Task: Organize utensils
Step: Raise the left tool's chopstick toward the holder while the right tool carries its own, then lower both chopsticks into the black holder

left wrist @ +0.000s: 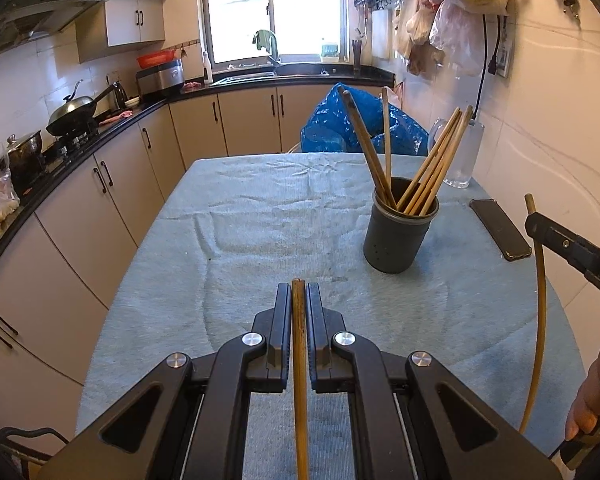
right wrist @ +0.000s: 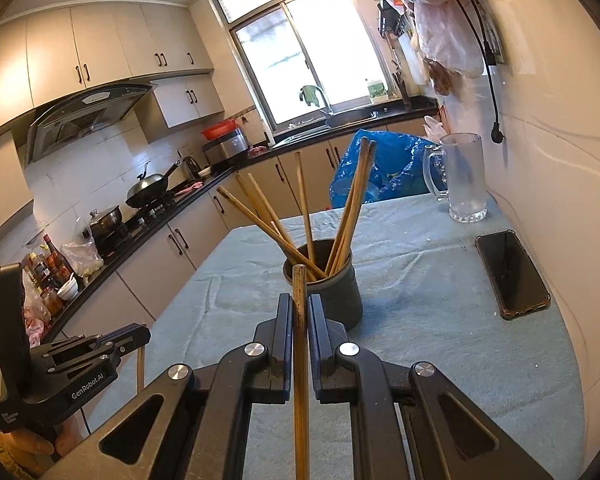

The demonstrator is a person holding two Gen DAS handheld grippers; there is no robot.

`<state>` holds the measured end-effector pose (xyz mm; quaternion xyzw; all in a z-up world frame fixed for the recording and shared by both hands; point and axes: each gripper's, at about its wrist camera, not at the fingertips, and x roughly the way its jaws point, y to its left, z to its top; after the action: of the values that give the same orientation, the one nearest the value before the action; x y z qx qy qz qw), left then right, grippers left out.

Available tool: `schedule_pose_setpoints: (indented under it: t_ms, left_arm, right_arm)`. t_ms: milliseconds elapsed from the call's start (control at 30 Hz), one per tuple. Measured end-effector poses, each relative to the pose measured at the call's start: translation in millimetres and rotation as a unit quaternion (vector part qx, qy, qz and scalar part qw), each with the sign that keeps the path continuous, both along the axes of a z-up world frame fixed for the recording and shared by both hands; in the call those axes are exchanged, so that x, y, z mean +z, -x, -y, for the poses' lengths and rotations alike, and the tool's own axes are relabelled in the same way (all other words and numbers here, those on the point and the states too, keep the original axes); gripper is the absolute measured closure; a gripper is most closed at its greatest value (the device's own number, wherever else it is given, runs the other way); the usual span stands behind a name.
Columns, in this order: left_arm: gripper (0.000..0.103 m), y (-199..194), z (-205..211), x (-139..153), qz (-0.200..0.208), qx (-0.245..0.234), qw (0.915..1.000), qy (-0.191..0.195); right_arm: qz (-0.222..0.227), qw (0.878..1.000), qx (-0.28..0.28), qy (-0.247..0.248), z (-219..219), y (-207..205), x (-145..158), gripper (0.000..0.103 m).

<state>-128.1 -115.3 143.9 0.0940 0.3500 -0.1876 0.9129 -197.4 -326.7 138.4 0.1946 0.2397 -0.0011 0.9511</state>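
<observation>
A dark grey holder cup (left wrist: pixel 398 236) stands on the blue-grey tablecloth and holds several wooden chopsticks (left wrist: pixel 428 160). My left gripper (left wrist: pixel 299 292) is shut on one chopstick (left wrist: pixel 300 380), above the cloth in front and left of the cup. My right gripper (right wrist: pixel 300 304) is shut on another chopstick (right wrist: pixel 301 360), close in front of the cup (right wrist: pixel 332 288). The right gripper also shows at the right edge of the left wrist view (left wrist: pixel 530 222) with its chopstick (left wrist: pixel 538 320) hanging down. The left gripper shows at the lower left of the right wrist view (right wrist: pixel 142 334).
A black phone (left wrist: pixel 500 229) lies on the cloth right of the cup. A glass mug (right wrist: pixel 462 178) stands at the back right by the wall. A blue plastic bag (left wrist: pixel 356 120) sits behind the table. The kitchen counter (left wrist: pixel 80 152) runs along the left.
</observation>
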Motion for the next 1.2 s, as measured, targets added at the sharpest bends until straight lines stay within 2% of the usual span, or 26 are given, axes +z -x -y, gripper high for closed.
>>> schedule_pose_setpoints:
  t_ms: [333,700,833,967,1200]
  left_arm:
    - [0.097,-9.9,-4.4,-4.6,-0.016,-0.004,0.9997,0.015]
    - [0.097,-2.7,-6.8,7.5,-0.007,-0.017,0.999,0.041]
    - [0.097,0.9,-10.8,21.2,0.001,-0.024,0.9977,0.063]
    - [0.097,0.7,-18.3,44.4,0.005,-0.037,0.994,0.103]
    - [0.097,-5.8,-25.1,94.1,0.064,-0.045,0.9836,0.163]
  right_arm:
    - [-0.004,1.0,0.001,-0.007,0.9,-10.8,-3.1,0.095]
    - [0.006,0.999,-0.004,-0.035,9.6,-16.2,0.7,0.095]
    - [0.014,0.998,-0.006,-0.056,14.5,-18.4,5.9,0.095]
    - [0.034,0.997,-0.003,-0.074,19.2,-21.7,19.5,0.095]
    - [0.083,0.992,0.003,-0.092,21.1,-35.5,50.9,0.095]
